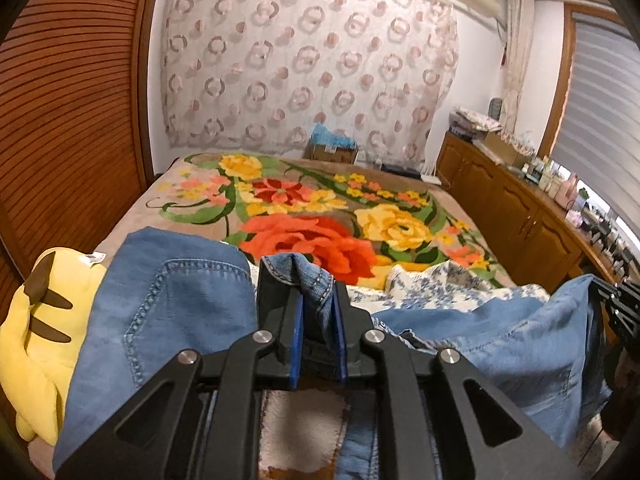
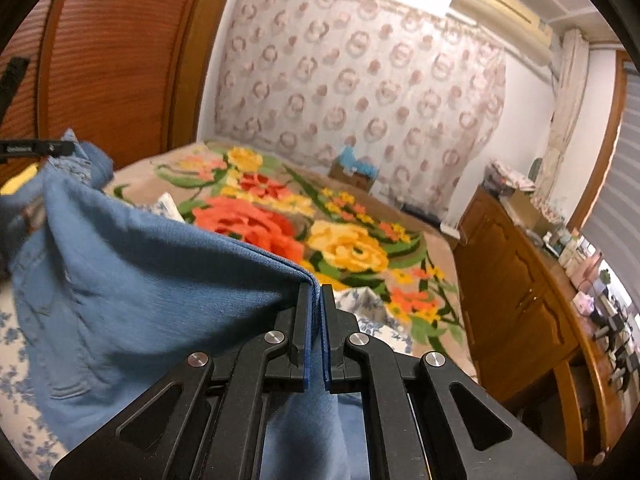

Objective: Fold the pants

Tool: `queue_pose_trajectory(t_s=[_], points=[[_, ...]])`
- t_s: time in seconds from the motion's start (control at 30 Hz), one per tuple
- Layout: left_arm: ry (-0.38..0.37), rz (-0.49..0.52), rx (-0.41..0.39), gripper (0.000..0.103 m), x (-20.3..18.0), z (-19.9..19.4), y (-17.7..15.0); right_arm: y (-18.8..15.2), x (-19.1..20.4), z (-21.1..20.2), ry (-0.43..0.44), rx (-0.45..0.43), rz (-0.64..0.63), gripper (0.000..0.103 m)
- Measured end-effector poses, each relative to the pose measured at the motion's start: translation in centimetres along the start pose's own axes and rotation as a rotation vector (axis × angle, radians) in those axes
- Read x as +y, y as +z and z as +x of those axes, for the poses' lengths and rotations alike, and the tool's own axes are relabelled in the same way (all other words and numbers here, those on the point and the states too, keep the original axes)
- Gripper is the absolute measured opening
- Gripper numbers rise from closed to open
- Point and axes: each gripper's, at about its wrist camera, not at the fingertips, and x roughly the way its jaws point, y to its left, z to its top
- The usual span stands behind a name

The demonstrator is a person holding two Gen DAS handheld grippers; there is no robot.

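Note:
Blue denim pants [image 1: 180, 300] hang spread between both grippers above the bed's near edge. In the left wrist view my left gripper [image 1: 308, 280] is shut on a bunched, stitched fold of the denim, which stands up between its blue pads [image 1: 296, 320]. My right gripper [image 2: 316, 288] is shut on a thin folded edge of the pants [image 2: 140, 280], and the cloth drapes away to the left. The right gripper [image 1: 620, 304] shows at the far right of the left view. The left gripper [image 2: 36, 148] shows at the far left of the right view, holding the other corner.
A floral blanket [image 1: 320, 220] covers the bed, with a blue-and-white quilt [image 1: 432, 284] at its near end. A yellow plush toy [image 1: 36, 320] lies to the left. A slatted wooden door [image 1: 72, 100] stands left, and a cluttered wooden cabinet [image 1: 520, 220] stands right.

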Motion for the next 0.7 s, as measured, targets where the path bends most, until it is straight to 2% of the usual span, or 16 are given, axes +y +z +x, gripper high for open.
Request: queue_pose_trajectory(t_s=[0.1,0.17,0.23,0.33,0.47,0.6,0.67,0.7], points=[[0.0,0.005,0.027,0.015,0.1,0.9,-0.3,-0.3,-0.3,2.5,0.003,0.032,-0.005,0.001],[-0.001,0.009,0.032,0.021,0.3,0.9,-0.5,-0.5,-0.1,3.7,0.002,0.048,-0.015,0.001],[0.007,0.017,0.038,0.036,0.5,0.6,-0.7,-0.7,0.0,5.1,-0.008,0.069,-0.035,0.001],[0.013,0.034,0.026,0.051,0.7,-0.5,-1.0,-1.0,0.1,6.7,-0.015,0.097,-0.045,0.001],[0.001,0.049,0.031,0.054,0.8,-1.6,-1.6,-1.4,-0.3,8.0,-0.026,0.134,-0.042,0.001],[-0.007,0.086,0.033,0.054,-0.2,-2.4,-2.5,-1.6,-1.5,8.3,0.002,0.156,0.021,0.002],[-0.021,0.096,0.037,0.054,-0.7,-2.9,-3.3,-1.4,-1.8,7.7,0.007,0.159,0.048,0.018],[-0.03,0.1,0.038,0.054,-1.0,-3.2,-3.7,-1.4,-2.0,7.3,0.007,0.156,0.06,0.021]])
